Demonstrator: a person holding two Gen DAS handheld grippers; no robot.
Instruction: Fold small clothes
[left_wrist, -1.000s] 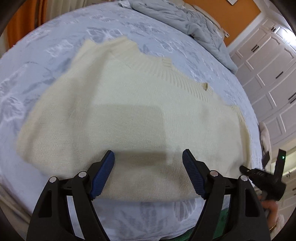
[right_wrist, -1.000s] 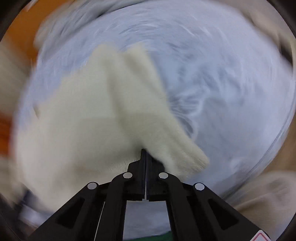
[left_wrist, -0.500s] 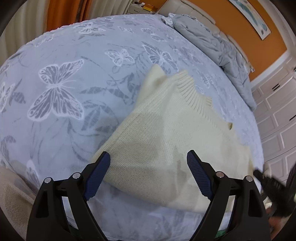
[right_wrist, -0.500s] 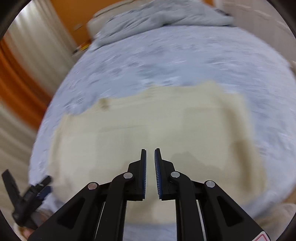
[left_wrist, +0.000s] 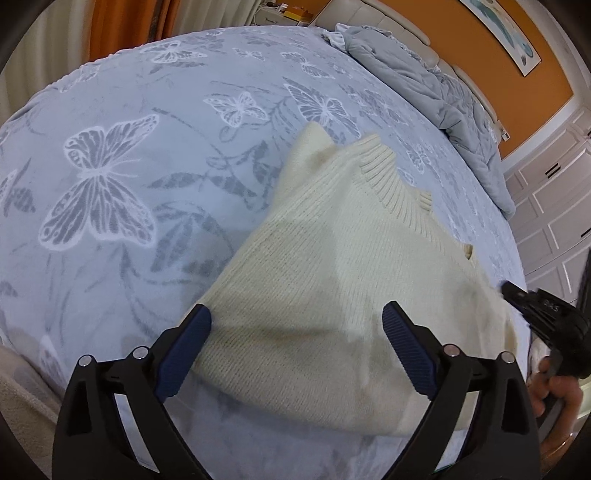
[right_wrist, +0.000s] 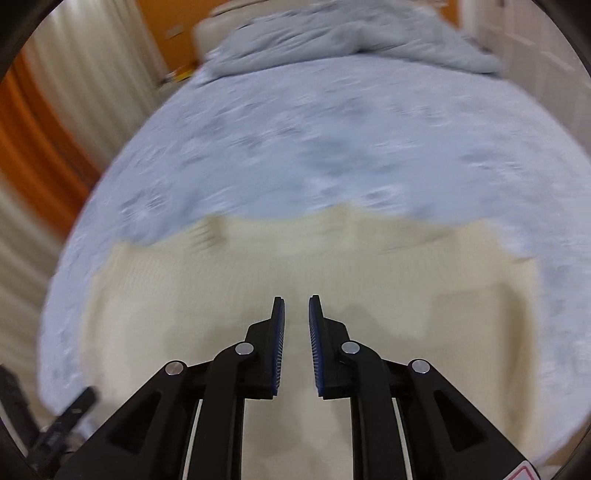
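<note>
A cream knit sweater (left_wrist: 332, 240) lies folded flat on the blue butterfly bedspread (left_wrist: 110, 166), its ribbed hem towards the far side. My left gripper (left_wrist: 297, 310) hovers over the sweater's near left corner. Its jaws are opening wide and nothing is between the blue pads. At the sweater's right edge the right gripper (left_wrist: 517, 295) shows, held by a hand (left_wrist: 554, 387). The right wrist view is blurred: my right gripper (right_wrist: 296, 299) hangs above the middle of the sweater (right_wrist: 221, 295) with a narrow gap between its pads and nothing in it.
A crumpled grey duvet (left_wrist: 424, 85) lies at the head of the bed. Orange and white curtains (left_wrist: 122, 26) hang at the far left, white cabinet doors (left_wrist: 554, 221) stand at the right. The bed's near edge runs just below the sweater.
The right gripper let go of the sweater's cuff, opened slightly and swung back over the garment. The left gripper slid to the sweater's left corner and its jaws spread wider.
</note>
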